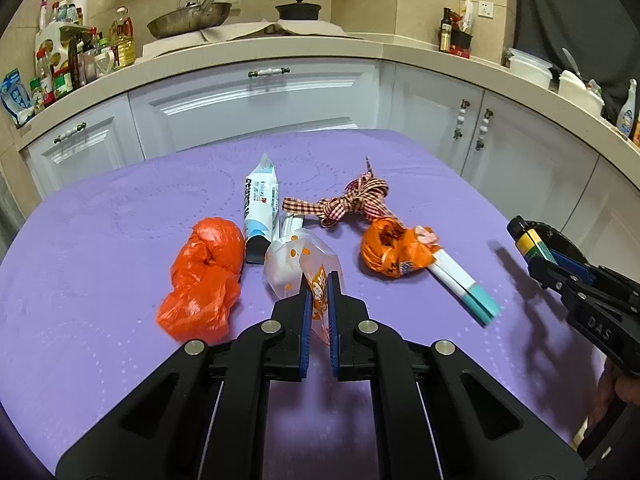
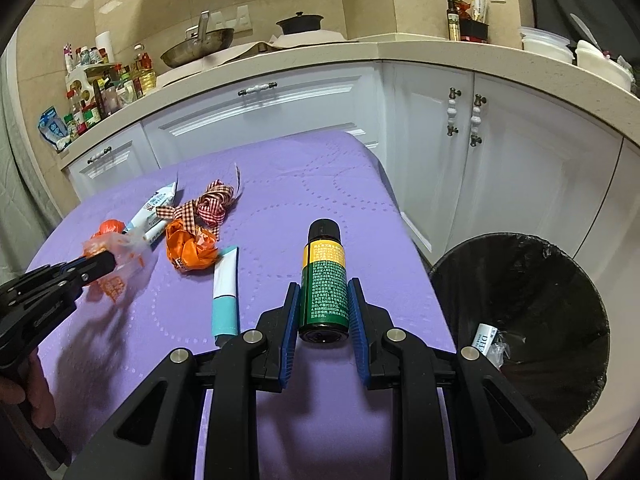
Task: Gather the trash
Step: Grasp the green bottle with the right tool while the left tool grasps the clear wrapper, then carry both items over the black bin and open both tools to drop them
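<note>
On the purple tabletop (image 1: 100,240), the left gripper (image 1: 319,300) has its jaws clamped on a clear wrapper (image 1: 298,264) just right of the orange bag (image 1: 204,276). Well right of that bag, the right gripper (image 2: 323,304) has its jaws clamped on a green bottle (image 2: 323,280), near the black bin (image 2: 520,320) beside the tabletop.

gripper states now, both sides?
Left gripper: closed on the clear printed plastic bag.
Right gripper: closed on the green spray can, above the purple table.
</note>
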`<state>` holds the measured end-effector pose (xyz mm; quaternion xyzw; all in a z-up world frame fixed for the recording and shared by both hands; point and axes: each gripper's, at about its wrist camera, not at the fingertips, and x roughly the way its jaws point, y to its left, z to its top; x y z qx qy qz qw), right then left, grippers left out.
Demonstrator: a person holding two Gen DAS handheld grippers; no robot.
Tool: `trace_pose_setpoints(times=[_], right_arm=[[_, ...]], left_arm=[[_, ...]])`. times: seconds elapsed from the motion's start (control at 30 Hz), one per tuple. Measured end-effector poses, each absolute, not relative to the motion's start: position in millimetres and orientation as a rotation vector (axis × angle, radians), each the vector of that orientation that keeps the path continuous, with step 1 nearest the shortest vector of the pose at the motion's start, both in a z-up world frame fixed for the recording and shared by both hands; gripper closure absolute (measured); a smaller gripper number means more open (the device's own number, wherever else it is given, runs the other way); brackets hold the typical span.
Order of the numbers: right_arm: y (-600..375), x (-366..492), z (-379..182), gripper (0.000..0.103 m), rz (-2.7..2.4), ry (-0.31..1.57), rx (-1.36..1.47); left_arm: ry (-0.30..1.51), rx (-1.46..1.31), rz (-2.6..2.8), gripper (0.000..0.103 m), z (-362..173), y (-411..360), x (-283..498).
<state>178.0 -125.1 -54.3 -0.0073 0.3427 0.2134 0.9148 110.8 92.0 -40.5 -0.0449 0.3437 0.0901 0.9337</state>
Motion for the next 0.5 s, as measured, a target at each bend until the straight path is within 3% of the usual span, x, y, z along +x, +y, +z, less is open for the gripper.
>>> trace_pose_setpoints(times=[0.5], right_arm=[[-192,164,-42,0.078,0.303,0.655,0.046]], left_arm=[[0.632,-0.03,0.061,0.096,-12,31,103]])
